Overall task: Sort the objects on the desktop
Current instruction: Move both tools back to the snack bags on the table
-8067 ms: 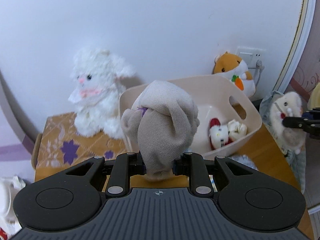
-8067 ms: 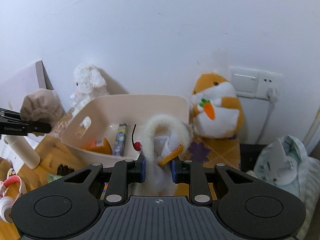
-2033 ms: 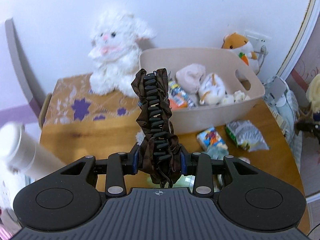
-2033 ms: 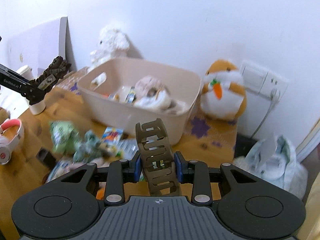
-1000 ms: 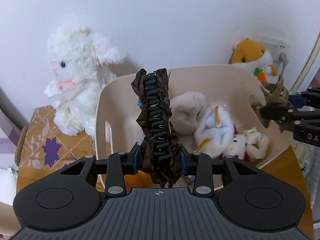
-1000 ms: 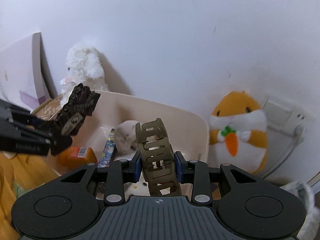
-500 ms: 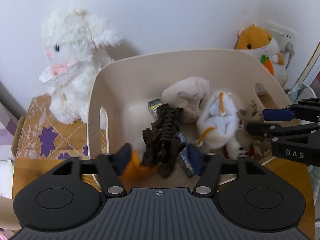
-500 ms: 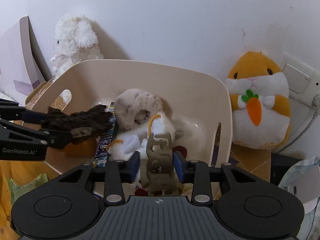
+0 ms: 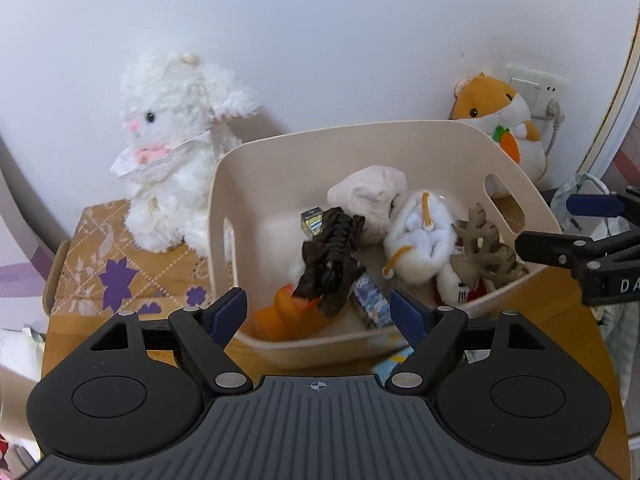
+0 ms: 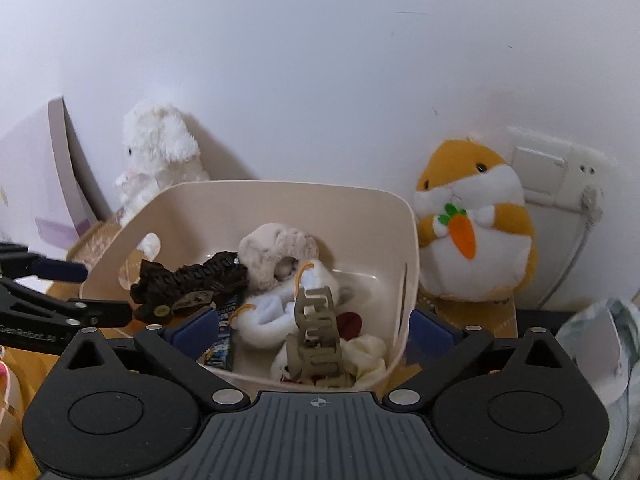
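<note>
A beige bin point(image 9: 224, 184) holds a dark brown ruffled hair clip point(image 9: 330, 252) and an olive claw clip point(image 9: 486, 258) among soft toys and snack packets. My left gripper point(image 9: 318, 310) hangs over the bin's near rim, its jaws opening with nothing pressed between them. The brown clip point(image 10: 188, 280) lies below and beyond it. My right gripper point(image 10: 313, 326) is over the bin's right end, jaws opening wide. The olive clip point(image 10: 318, 332) rests in the bin between the fingers, and the pads stand clear of it. Each gripper shows at the edge of the other's view.
A white rabbit plush point(image 9: 176, 152) sits on a patterned box point(image 9: 100, 264) left of the bin. An orange hamster plush point(image 10: 476, 232) stands to its right by a wall socket point(image 10: 560, 172). A white bag point(image 10: 600, 340) lies at the far right. The wall is close behind.
Both grippers went from shut to wide open. The brown clip dropped from the left one and the olive clip from the right one, and both now lie in the bin.
</note>
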### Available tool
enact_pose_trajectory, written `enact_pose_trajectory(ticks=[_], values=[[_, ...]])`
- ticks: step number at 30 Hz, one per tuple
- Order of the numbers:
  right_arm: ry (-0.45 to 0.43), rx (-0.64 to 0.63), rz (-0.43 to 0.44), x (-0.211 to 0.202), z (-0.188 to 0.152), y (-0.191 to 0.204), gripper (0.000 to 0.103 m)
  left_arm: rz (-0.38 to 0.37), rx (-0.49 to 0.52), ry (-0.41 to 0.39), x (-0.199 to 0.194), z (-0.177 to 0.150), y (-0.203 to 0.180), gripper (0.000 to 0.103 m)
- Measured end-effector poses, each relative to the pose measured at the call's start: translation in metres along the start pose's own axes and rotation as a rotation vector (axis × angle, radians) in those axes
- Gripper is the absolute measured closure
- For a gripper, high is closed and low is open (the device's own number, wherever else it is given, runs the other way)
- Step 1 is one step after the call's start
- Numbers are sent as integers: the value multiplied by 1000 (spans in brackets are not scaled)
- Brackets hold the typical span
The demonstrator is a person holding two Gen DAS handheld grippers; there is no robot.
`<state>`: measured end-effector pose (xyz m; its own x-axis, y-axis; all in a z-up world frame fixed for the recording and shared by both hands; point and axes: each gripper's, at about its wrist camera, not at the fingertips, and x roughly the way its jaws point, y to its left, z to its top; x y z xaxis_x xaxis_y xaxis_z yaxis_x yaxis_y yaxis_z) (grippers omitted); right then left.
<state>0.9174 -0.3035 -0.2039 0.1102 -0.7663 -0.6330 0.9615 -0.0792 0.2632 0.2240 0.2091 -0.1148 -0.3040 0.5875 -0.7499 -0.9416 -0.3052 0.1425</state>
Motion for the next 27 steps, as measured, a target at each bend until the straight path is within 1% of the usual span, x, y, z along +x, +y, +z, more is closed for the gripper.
enact_pose_trajectory(ticks=[3, 5, 13, 17, 24, 27], values=[[11, 29, -9, -5, -11, -4, 0, 0, 5, 5, -11, -8, 7, 21], [19, 45, -12, -7, -18, -5, 0, -7, 10, 27, -16, -14, 12, 21], [72, 121, 2, -8, -49, -7, 0, -8, 18, 135, -24, -43, 22, 21], [136, 170, -2, 1, -59, -5, 0, -20, 24, 216, -17, -56, 22, 21], [230, 215, -9, 20, -74, 3, 0, -23, -81, 339, 3, -68, 25, 21], [252, 225, -8, 27, -78, 6, 0, -35, -140, 385, 11, -71, 29, 21]])
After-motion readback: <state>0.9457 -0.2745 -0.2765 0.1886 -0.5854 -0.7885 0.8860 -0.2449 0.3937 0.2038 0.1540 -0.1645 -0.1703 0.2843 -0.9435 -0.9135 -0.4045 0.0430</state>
